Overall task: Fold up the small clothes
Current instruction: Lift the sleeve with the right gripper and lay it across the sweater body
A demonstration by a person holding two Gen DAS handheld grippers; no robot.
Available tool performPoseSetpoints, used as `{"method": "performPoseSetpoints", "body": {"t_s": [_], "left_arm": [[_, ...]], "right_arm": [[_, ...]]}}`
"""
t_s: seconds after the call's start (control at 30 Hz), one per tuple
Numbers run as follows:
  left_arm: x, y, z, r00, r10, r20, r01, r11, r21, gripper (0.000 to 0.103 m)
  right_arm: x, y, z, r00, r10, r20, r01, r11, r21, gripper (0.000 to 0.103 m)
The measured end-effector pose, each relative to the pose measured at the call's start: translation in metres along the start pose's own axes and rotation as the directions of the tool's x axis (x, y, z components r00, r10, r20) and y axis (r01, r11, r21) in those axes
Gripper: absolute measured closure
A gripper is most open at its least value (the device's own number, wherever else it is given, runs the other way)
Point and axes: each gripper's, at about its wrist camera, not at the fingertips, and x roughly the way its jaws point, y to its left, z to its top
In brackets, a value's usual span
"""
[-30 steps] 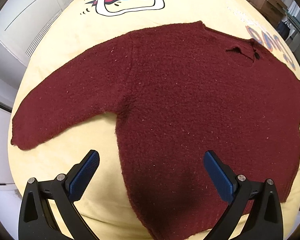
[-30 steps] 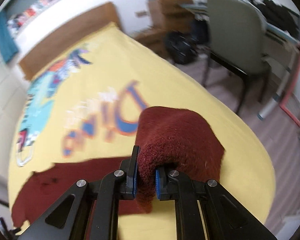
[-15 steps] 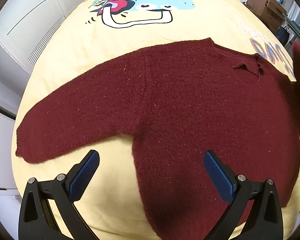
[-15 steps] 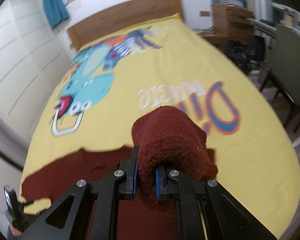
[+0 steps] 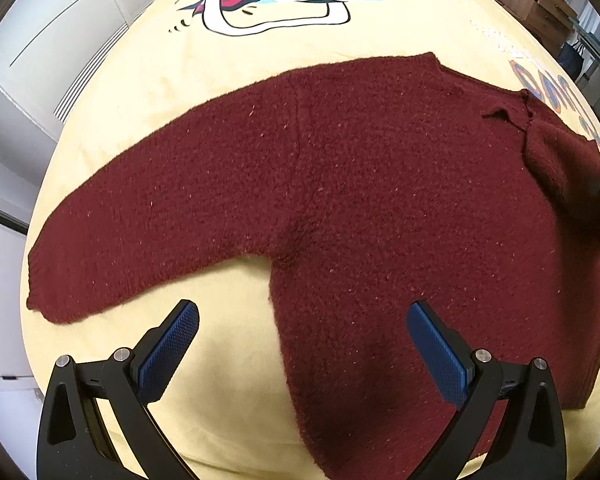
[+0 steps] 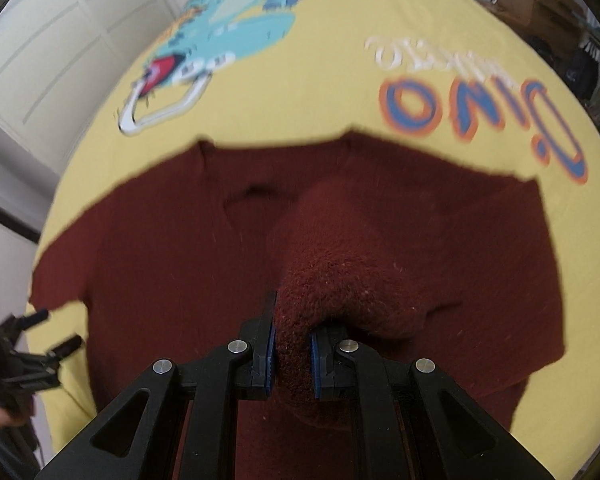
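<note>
One dark red sweater [image 5: 364, 208] lies flat on a yellow bedspread [image 5: 228, 72], filling the middle of the left wrist frame; its one sleeve [image 5: 140, 232] stretches toward the left edge; the left gripper [image 5: 302, 350] hangs at bottom centre, jaws wide apart and holding nothing, astride the hem's side edge; the right gripper [image 6: 293, 354], low centre of its frame, has its jaws clamped on the other sleeve [image 6: 340, 280], which arches up over the sweater's body.
</note>
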Motion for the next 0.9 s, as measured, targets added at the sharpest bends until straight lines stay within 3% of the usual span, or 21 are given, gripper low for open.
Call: {"method": "performPoseSetpoints", "body": {"t_s": [0.3,0.4,0.47,0.57,0.9], "left_arm": [[0.002,0.001,-0.001,1.0,0.008,-0.007,-0.008,1.0,-0.002,0.001],[0.001,0.001,0.0,1.0,0.012,-0.007,-0.012,1.0,0.0,0.001],[-0.001,0.002,-0.002,1.0,0.016,-0.007,-0.016,1.0,0.005,0.001],[-0.003,0.001,-0.002,1.0,0.018,-0.004,-0.018,1.0,0.01,0.001],[-0.011,-0.036,0.007,1.0,-0.005,0.016,0.004,0.996,0.086,0.001]], "right_arm": [[0.038,-0.007,-0.026,0.994,-0.039,-0.103,0.041,0.999,0.021,0.086],[0.043,-0.011,-0.027,0.987,-0.099,-0.123,0.102,0.995,0.013,0.064],[0.042,-0.016,-0.027,0.985,-0.122,-0.124,0.124,0.992,0.007,0.041],[0.035,-0.025,-0.029,0.98,-0.161,-0.119,0.162,0.987,0.0,0.027],[-0.006,-0.062,-0.055,0.994,-0.07,-0.085,0.075,0.996,0.052,0.023]]}}
